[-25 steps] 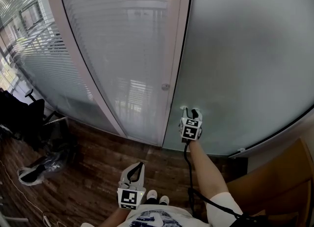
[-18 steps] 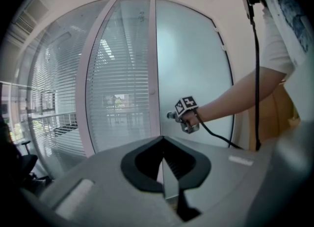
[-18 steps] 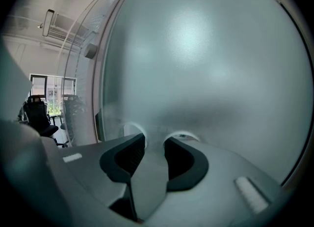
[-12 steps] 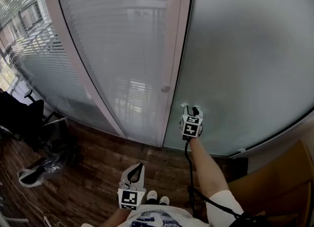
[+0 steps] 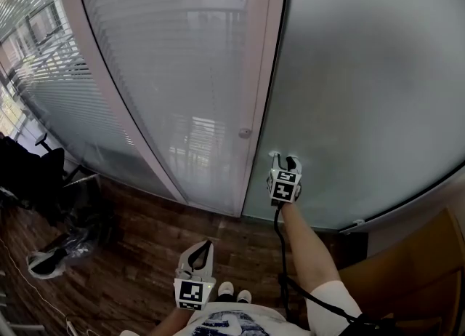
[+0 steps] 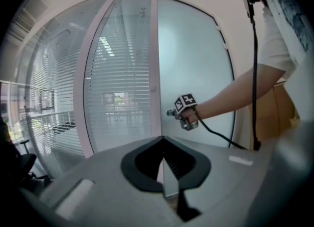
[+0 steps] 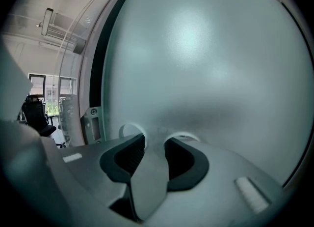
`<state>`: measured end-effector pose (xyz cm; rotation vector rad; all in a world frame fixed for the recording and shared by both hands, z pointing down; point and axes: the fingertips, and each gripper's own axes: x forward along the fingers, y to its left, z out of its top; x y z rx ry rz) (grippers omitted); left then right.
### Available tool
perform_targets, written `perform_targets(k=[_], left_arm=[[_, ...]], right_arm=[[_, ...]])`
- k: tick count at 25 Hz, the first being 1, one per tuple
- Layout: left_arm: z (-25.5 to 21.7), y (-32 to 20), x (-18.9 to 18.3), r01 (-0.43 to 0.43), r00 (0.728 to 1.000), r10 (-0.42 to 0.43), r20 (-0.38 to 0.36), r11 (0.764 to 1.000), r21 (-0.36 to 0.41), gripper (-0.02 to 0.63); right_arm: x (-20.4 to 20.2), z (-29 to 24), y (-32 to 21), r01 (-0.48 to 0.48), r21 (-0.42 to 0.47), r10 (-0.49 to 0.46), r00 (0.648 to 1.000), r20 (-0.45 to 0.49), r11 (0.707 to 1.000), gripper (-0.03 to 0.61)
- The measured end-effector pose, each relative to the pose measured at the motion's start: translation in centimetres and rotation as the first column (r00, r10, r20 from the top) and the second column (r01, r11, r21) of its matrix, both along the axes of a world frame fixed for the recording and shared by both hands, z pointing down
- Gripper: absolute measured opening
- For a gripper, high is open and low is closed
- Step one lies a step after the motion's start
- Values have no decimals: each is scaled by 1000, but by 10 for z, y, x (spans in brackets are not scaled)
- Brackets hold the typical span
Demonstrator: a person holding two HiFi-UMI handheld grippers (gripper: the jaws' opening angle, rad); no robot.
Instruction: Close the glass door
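The frosted glass door (image 5: 363,94) fills the right of the head view, its dark left edge running beside a pale frame post (image 5: 263,94). My right gripper (image 5: 282,160) is held out at arm's length with its fingertips at the frosted pane near that edge. In the right gripper view the jaws stand partly apart with nothing between them, and the right gripper (image 7: 155,137) faces the door (image 7: 206,64). My left gripper (image 5: 205,244) hangs low by the person's body with its jaws together, holding nothing; it (image 6: 163,140) looks toward the door (image 6: 191,59).
A glass panel with blinds (image 5: 174,73) stands left of the post, which carries a small round knob (image 5: 245,132). A metal strike plate (image 7: 92,123) shows on the frame. A black office chair (image 5: 29,174) and a bag (image 5: 54,251) are on the wooden floor at left, a wooden cabinet (image 5: 407,269) at right.
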<state>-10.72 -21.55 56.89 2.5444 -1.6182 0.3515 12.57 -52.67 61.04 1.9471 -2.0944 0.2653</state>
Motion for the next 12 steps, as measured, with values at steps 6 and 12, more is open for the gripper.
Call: perform_targets(k=[6,12], left_arm=[[0,-3,11,-30,1000,30,0,1000,-1,0],[5,1,7,-23,1000,23,3,1000,-14,0]], right_arm=[[-1,0,-1,21,-12,-21,1000,0,1000,130],[-1,-1,0,14,2,-14,1000,-2,1000,130]])
